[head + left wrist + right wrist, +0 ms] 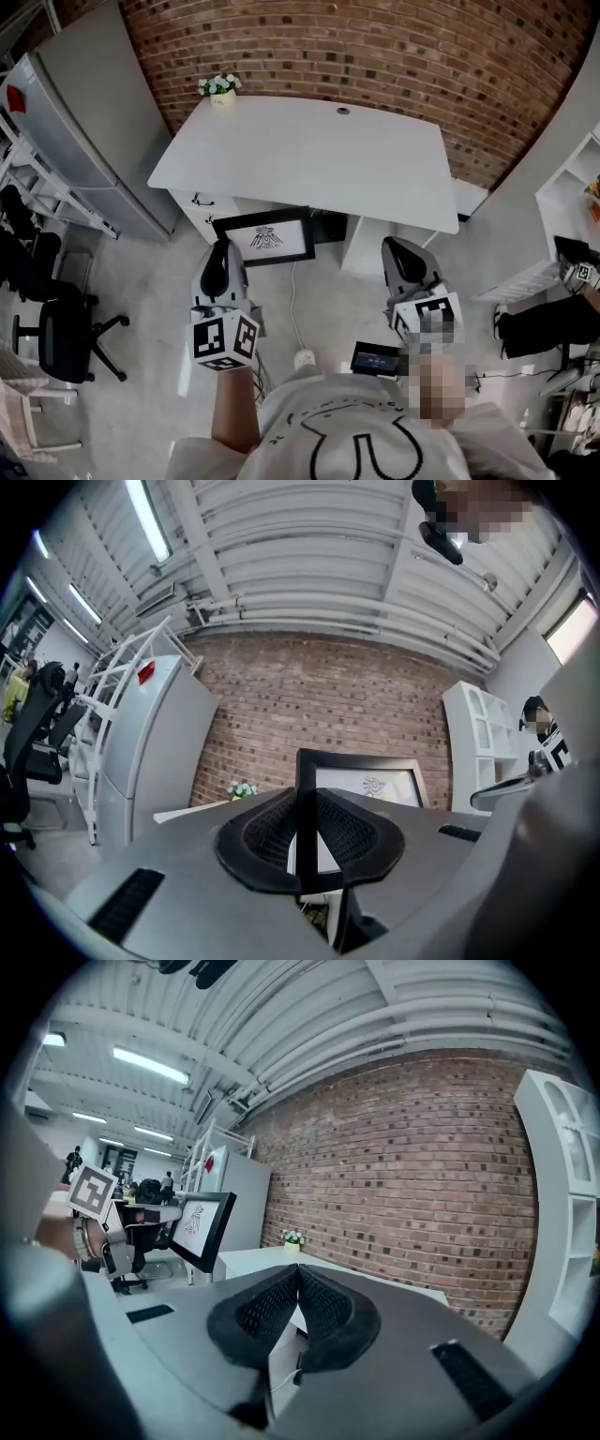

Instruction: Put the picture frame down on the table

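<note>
the left gripper (306,803) is clenched on the left edge of the black picture frame (267,240), holding it in the air in front of the white table (309,155), at the table's 6 o'clock side. the right gripper (298,1274), at the frame's 3 o'clock and apart from it, has its jaws pressed together on nothing. a small flower pot (221,90) sits at the table's 10 o'clock corner.

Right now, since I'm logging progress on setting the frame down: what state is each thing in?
picture frame: upright, clamped by its edge, off the table, not yet set down.
left gripper: shut on the picture frame.
right gripper: shut, empty.
table: top bare except the flower pot.
flower pot: upright at the table's far left corner.
</note>
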